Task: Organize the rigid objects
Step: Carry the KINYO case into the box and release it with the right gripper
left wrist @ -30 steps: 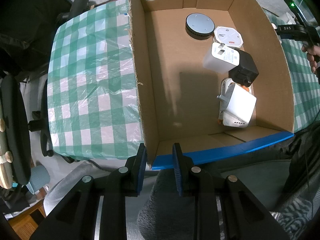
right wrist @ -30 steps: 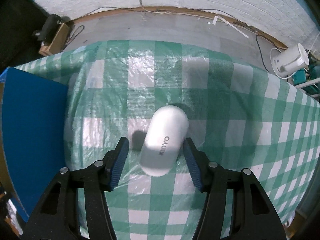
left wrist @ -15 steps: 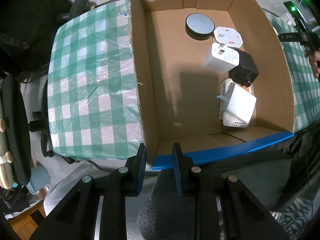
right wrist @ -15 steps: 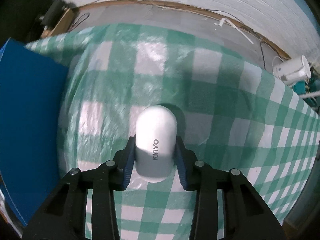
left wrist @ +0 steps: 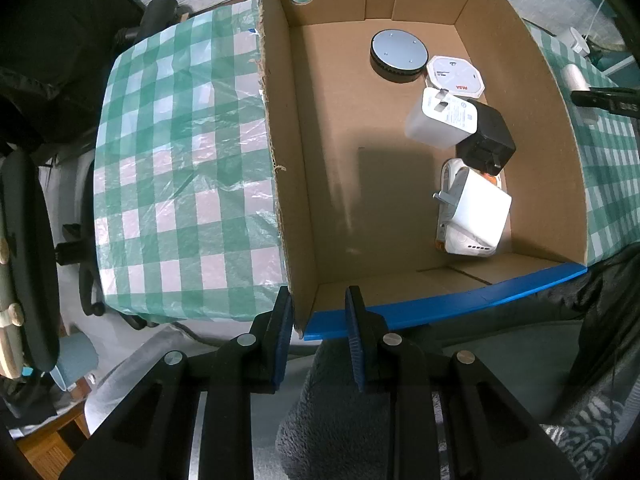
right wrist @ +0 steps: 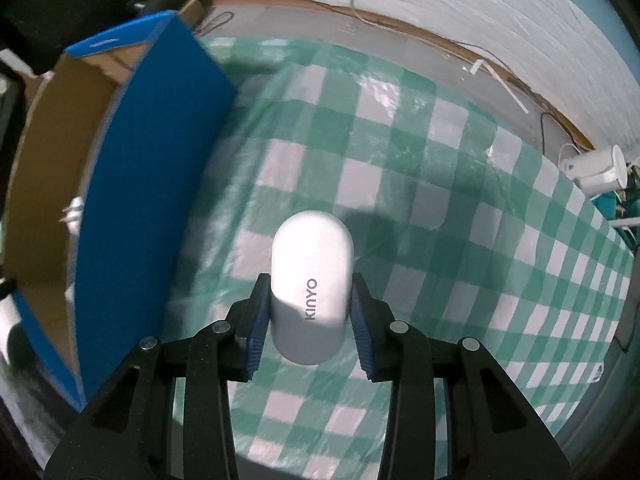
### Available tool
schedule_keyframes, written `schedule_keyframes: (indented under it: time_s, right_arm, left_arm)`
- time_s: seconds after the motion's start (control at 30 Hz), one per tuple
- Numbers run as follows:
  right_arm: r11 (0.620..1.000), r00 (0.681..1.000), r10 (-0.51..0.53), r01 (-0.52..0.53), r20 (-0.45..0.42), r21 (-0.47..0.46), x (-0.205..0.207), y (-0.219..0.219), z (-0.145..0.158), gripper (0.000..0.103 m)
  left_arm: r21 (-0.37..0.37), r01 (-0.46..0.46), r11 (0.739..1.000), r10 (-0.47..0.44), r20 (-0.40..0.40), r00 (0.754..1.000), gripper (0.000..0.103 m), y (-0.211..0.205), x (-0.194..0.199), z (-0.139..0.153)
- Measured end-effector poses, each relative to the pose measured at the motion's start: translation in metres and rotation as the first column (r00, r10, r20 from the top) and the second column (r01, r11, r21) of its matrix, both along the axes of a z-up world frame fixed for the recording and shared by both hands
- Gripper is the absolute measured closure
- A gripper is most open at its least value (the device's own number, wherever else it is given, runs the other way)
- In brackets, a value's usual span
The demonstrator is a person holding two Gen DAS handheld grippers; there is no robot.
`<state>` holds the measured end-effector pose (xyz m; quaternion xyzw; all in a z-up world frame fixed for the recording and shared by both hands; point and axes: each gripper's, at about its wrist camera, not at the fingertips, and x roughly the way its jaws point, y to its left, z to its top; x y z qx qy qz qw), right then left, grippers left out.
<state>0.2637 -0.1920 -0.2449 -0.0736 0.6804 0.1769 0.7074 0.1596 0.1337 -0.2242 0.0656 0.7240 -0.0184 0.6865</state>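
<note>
White, smooth and stiff, the case [right wrist: 312,286] looks light but slippery; we clench our right tongs [right wrist: 308,322] across its middle, just beside the box [right wrist: 152,168]; left tongs [left wrist: 316,340] straddle its corner, partly parted.

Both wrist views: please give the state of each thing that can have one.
cardboard box: open on top, partly filled.
white KINYO device: clamped, lifted off the tablecloth.
right gripper: shut on the device.
left gripper: straddles the box's near corner; contact unclear.
black charger: lying in the box.
</note>
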Motion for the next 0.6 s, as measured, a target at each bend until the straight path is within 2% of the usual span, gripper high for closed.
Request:
schedule_keyframes:
  time_s: [0.37,0.6]
  right_arm:
    - [0.993,0.995,0.092,-0.094,0.025,0.074,-0.028,0.043,0.057,0.066]
    - [0.978,0.985,0.171,-0.174,0.031,0.119,-0.045,0.083,0.074,0.066]
  left_arm:
    - [0.001,0.002,1.0,-0.002,0.002,1.0,0.079,0.0,0.0,-0.001]
    - [0.0,0.001,1.0,-0.001,0.002,1.0,0.078,0.001,0.0,-0.001]
